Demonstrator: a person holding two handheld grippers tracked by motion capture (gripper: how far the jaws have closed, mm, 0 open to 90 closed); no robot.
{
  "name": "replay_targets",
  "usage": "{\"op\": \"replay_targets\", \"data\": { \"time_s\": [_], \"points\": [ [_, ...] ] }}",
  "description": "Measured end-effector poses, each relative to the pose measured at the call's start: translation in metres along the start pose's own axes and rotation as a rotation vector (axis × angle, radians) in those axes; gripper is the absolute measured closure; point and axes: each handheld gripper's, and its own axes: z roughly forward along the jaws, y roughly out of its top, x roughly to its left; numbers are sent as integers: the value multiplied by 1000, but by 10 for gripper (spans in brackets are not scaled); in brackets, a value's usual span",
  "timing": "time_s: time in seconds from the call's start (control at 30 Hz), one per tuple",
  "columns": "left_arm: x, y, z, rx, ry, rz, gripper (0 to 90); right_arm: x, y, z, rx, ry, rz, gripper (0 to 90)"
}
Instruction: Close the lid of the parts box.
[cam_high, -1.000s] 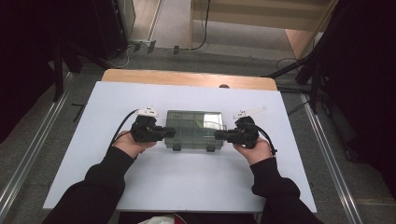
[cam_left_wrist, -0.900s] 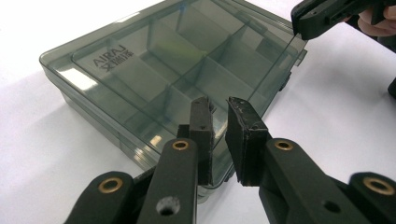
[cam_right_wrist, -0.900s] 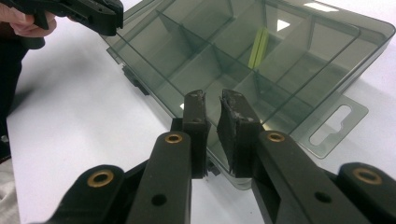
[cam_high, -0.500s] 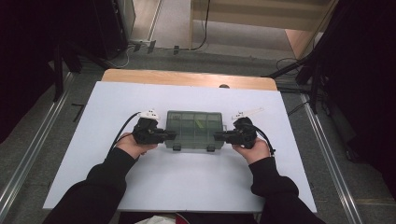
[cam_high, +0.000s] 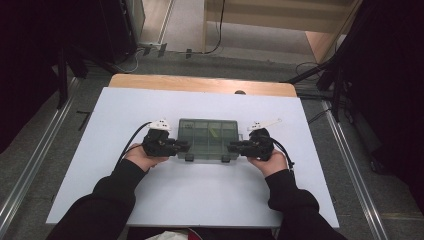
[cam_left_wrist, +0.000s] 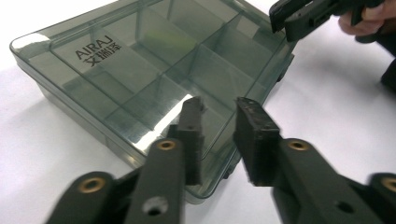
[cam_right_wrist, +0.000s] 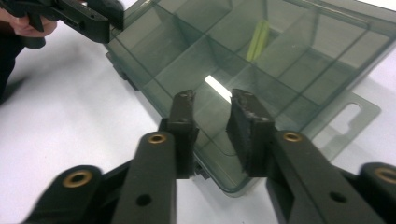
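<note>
A smoky-grey clear compartment box lies flat on the white table with its lid down. A thin yellow-green piece lies in one compartment. My left gripper is at the box's near left corner. Its jaws have just been opening and stand apart over the corner, pressing on nothing. My right gripper is at the near right corner. Its jaws have also just been opening, with a gap between them above the box's edge. Each gripper shows far off in the other's view.
Two latches stick out of the box's near side, and a hang tab juts from one end. A wooden strip borders the table's far edge. Metal rails run along both sides on the floor.
Both hands have stayed at the ends of the box, and the box lies where it did. The grippers' jaws look slightly wider than before.
</note>
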Motion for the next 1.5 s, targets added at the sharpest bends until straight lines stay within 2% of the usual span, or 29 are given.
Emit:
{"op": "replay_targets", "data": {
  "time_s": [0.07, 0.13, 0.23, 0.3, 0.37, 0.43, 0.67, 0.77, 0.87, 0.97, 1.03, 1.17, 1.5],
  "points": [
    [0, 0, 0, -3, 1, -7, 656, 0, 0, 0, -2, 11, -5, 661],
    [-2, 1, -2, 1, 19, 0, 604, 0, 0, 0, -7, 26, -3, 614],
    [-4, 1, -5, 9, 22, 10, 541, 2, 0, -1, -8, 23, -4, 521],
    [-5, 2, -8, 18, 12, -4, 474, 4, 1, -2, -11, 20, -16, 488],
    [-7, 3, -10, 22, 2, -24, 443, 8, 2, -4, -23, 26, -36, 464],
    [-8, 2, -11, 20, -3, -21, 406, 13, 3, -6, -43, 27, -59, 430],
    [-14, -1, -16, 7, -14, 1, 340, 23, 1, -8, -66, 74, -67, 331],
    [-18, -5, -17, 12, 9, 23, 324, 27, -1, -8, -77, 81, -75, 298],
    [-20, -9, -18, 21, 39, 25, 323, 31, -5, -8, -83, 89, -71, 277],
    [-23, -13, -22, 11, 25, 29, 312, 36, -8, -10, -88, 93, -74, 271],
    [-25, -16, -24, 8, 21, 44, 288, 40, -10, -11, -93, 90, -96, 257],
    [-30, -23, -28, 6, 17, 64, 288, 45, -15, -14, -98, 98, -90, 247],
    [-36, -39, -38, 5, 30, 84, 287, 48, -29, -23, -106, 86, -86, 248]
  ]
}}
